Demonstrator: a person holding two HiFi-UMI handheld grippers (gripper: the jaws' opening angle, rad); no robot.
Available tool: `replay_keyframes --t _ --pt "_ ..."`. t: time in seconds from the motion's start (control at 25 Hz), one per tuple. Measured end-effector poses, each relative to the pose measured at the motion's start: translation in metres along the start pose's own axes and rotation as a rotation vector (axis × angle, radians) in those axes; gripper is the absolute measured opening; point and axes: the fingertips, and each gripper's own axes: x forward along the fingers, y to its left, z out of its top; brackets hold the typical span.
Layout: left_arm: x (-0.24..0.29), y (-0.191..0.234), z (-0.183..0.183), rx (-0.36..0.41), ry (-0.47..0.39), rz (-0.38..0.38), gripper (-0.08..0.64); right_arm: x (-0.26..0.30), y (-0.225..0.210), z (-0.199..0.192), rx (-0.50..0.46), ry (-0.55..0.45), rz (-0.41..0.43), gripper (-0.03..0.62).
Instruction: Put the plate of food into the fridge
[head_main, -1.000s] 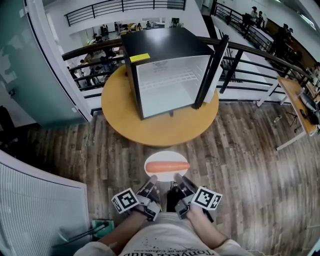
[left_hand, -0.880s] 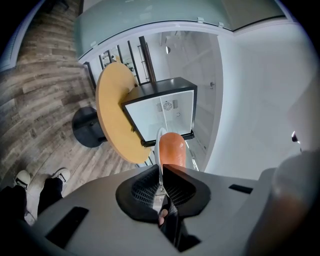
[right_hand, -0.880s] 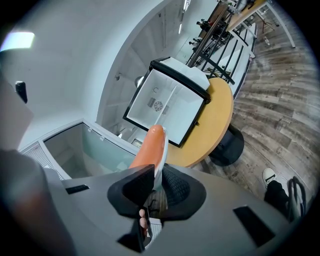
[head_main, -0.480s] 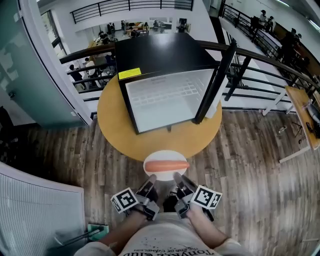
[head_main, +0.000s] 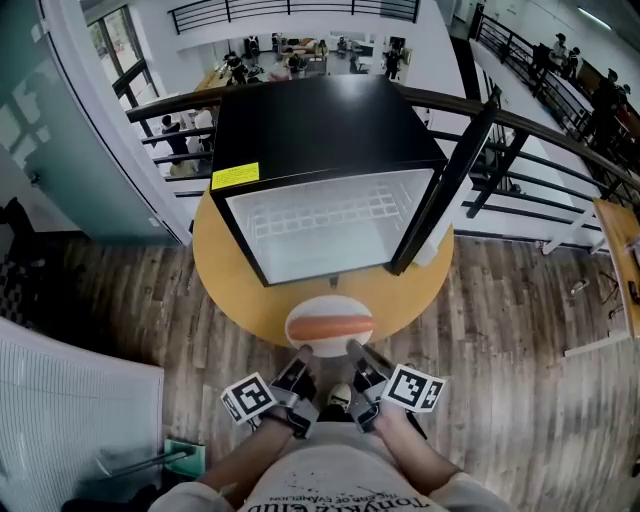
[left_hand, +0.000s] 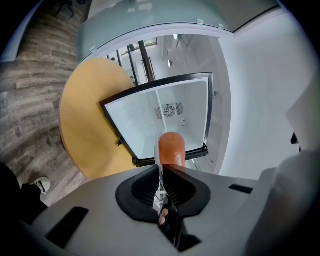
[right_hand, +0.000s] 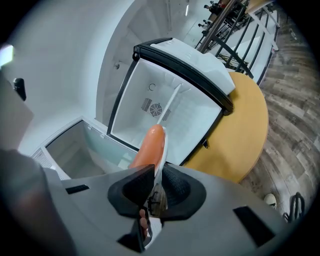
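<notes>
Presently holding the white oval plate (head_main: 329, 305) with its long orange sausage (head_main: 329, 327) in the air at about the near edge of the round yellow wooden table (head_main: 235, 290), just short of the small black fridge (head_main: 320, 120) with the white inside. Pinched along the near rim only: on the left by the left gripper (head_main: 303, 352), on the right by the right gripper (head_main: 352, 348), both sets of jaws drawn nearly together with nothing but the thin rim between them. Likely to sag forward, given the sausage's weight lying beyond the jaws. Could send the loose sausage rolling off the far rim with any dip or jolt. Could also twist or slip the plate by letting one gripper run ahead of the other. Calls for level carrying and an even advance on both sides. Straight ahead, faces an open cavity, bare as far as can be seen, crossed by a white wire shelf (head_main: 320, 212). Must clear the black lower frame and the shelf, or risk knocking the far rim. To the right, passes close to the black fridge door (head_main: 445, 185), swung open and seen edge-on, a likely snag for the right gripper. Beyond the table, only a dark metal railing (head_main: 560, 135) and people well apart past it.
</notes>
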Motion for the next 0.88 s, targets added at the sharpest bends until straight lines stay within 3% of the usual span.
replay_keyframes --t 0.16,0.4,0.56,0.72,0.88 --pt "0.031 -0.006 -0.01 0.0 -0.015 0.019 0.038 -0.003 -0.018 0.028 0.019 0.018 0.007 0.064" --pt "0.053 -0.021 -0.003 -0.02 -0.023 -0.033 0.038 0.007 -0.022 0.046 0.03 0.019 0.008 0.064" --pt "0.056 -0.016 0.007 0.008 -0.012 0.032 0.038 0.015 -0.017 0.055 0.036 0.012 0.009 0.064" --pt "0.07 -0.032 0.019 0.0 -0.008 -0.023 0.038 0.025 -0.012 0.067 0.04 0.002 0.006 0.064" --pt "0.08 -0.038 0.034 0.008 -0.014 -0.015 0.038 0.038 -0.004 0.082 0.031 0.003 0.006 0.064"
